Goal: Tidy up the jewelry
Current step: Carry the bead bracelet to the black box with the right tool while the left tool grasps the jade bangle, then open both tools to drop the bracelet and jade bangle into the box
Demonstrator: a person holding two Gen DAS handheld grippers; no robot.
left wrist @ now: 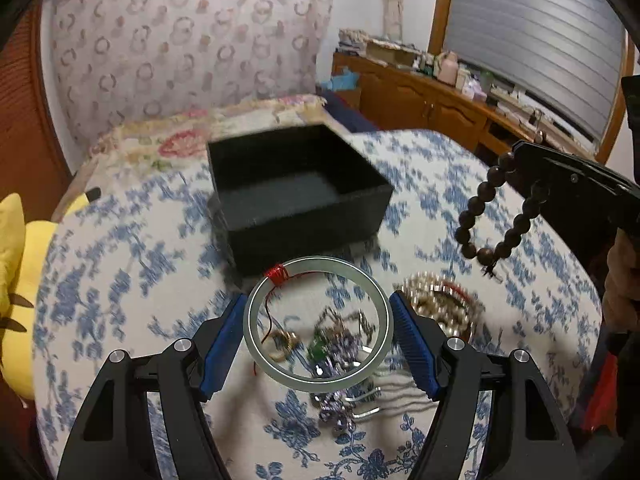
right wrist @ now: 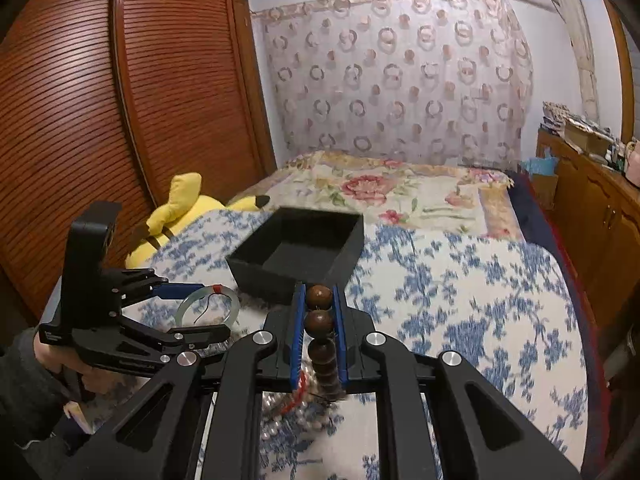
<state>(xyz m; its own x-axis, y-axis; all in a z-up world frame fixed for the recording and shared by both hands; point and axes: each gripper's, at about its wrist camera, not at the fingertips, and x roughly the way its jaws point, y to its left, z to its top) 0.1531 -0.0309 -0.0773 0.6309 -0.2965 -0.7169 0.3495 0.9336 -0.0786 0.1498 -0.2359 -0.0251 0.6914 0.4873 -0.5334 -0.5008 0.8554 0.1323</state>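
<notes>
While both grippers are loaded and raised above the blue-flowered bedspread (left wrist: 120, 280), the step in hand looks like the carry toward the black box (left wrist: 296, 196), which stands open and seemingly empty on the bed beyond them. The left gripper (left wrist: 318, 338) is clamped on a pale jade bangle (left wrist: 318, 322), its blue pads pressing the ring's outer edge on either side; a wrap of red thread (left wrist: 277, 273) sits on the bangle's far rim, and the right wrist view shows the ring held clear of the cloth. The right gripper (right wrist: 319, 334) is closed on a dark wooden bead bracelet (right wrist: 320, 332), several beads pinched between its pads; in the left wrist view the rest of the loop (left wrist: 496, 216) hangs free below the jaws, to the right of the box. Under the left gripper lies a tangled heap of small jewelry (left wrist: 332, 344), with a coiled pearl strand (left wrist: 440, 304) just beside it, so much sorting seems to remain. Next, each piece probably has to be brought over the box's open top and released low inside, one at a time so the grippers do not collide. The bangle looks brittle and should not be dropped from height; the dangling beads may swing and catch the box wall.
</notes>
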